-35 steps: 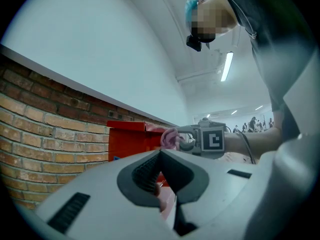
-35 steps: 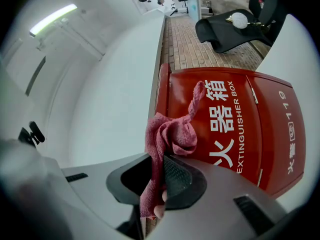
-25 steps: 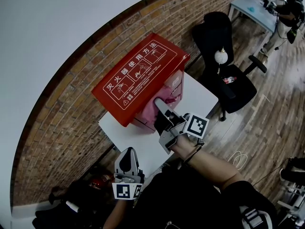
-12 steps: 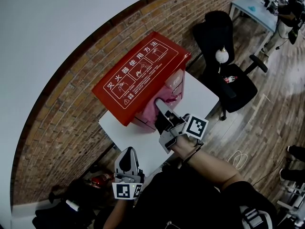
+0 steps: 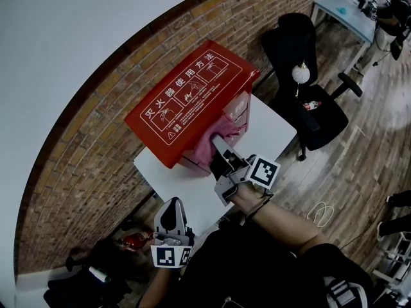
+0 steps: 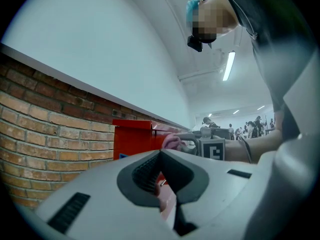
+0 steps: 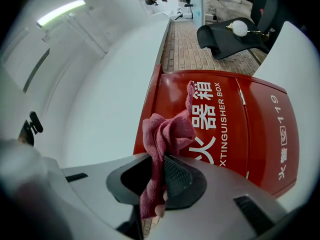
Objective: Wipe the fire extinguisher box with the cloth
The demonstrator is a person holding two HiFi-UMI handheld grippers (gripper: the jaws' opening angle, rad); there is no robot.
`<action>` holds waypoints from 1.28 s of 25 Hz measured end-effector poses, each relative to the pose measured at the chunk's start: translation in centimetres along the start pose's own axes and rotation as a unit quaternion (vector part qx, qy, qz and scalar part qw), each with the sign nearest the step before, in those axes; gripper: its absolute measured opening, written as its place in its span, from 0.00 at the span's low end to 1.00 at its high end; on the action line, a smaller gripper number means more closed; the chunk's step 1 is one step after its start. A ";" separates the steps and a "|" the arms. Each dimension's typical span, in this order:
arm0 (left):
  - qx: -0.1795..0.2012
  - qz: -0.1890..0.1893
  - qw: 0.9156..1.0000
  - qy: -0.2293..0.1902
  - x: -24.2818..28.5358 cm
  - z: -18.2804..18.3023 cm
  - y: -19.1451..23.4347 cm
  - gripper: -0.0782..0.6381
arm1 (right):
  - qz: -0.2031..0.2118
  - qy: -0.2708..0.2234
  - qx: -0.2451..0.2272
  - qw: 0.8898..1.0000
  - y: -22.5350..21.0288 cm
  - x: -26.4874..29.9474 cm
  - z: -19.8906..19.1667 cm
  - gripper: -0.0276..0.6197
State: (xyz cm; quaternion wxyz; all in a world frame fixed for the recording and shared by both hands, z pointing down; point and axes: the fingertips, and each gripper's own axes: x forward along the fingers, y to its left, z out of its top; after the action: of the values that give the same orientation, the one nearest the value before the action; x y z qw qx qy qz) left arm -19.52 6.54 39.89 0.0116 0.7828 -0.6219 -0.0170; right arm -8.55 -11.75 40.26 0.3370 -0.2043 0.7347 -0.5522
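Observation:
A red fire extinguisher box [image 5: 186, 98] with white lettering stands on a white table [image 5: 273, 130] against a brick wall. My right gripper [image 5: 217, 147] is shut on a pink cloth [image 5: 207, 145] and holds it against the box's front face. In the right gripper view the cloth [image 7: 165, 134] bunches up between the jaws in front of the red panel [image 7: 235, 119]. My left gripper [image 5: 171, 218] hangs low by the table's near-left corner, shut, with nothing in it. In the left gripper view the box [image 6: 135, 139] and the cloth [image 6: 172, 142] show ahead.
A black office chair [image 5: 302, 82] stands right of the table. The brick wall [image 5: 83, 159] runs behind the box. Dark bags and a red object [image 5: 131, 241] lie on the floor at lower left. A blue table [image 5: 347, 11] with a person stands far right.
The right gripper and cloth have shifted slightly along the box's front. The left gripper has stayed put.

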 end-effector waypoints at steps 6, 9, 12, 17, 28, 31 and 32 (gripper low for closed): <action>0.000 -0.002 1.000 0.006 0.1 -0.1 0.0 0.16 | -0.008 -0.002 0.000 1.000 -0.8 -0.2 -0.1 0.15; -0.002 -0.001 1.000 0.007 0.1 -0.2 0.1 0.16 | -0.017 -0.003 0.004 1.000 -1.6 -0.3 -0.2 0.15; -0.001 -0.001 1.000 0.007 0.2 -0.3 0.2 0.16 | -0.025 -0.002 0.007 1.000 -2.4 -0.5 -0.3 0.15; -0.004 0.000 1.000 0.016 0.4 -0.5 0.3 0.16 | -0.036 0.000 0.006 0.999 -3.3 -0.6 -0.4 0.15; -0.005 0.002 0.999 0.037 0.6 -1.4 0.7 0.16 | -0.057 0.000 0.005 0.998 -5.4 -1.0 -0.5 0.15; -0.006 0.002 1.000 0.028 0.6 -1.2 0.7 0.16 | -0.066 0.000 0.008 0.998 -5.9 -1.2 -0.6 0.15; -0.005 0.001 1.000 0.025 0.7 -1.2 0.7 0.16 | -0.068 0.000 0.008 0.998 -6.1 -1.2 -0.6 0.15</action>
State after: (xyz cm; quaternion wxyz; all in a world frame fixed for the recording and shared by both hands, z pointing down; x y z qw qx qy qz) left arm -20.02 5.71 41.08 0.0311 0.7824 -0.6221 -0.0008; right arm -8.59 -12.36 46.44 0.2999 -0.2515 0.7148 -0.5795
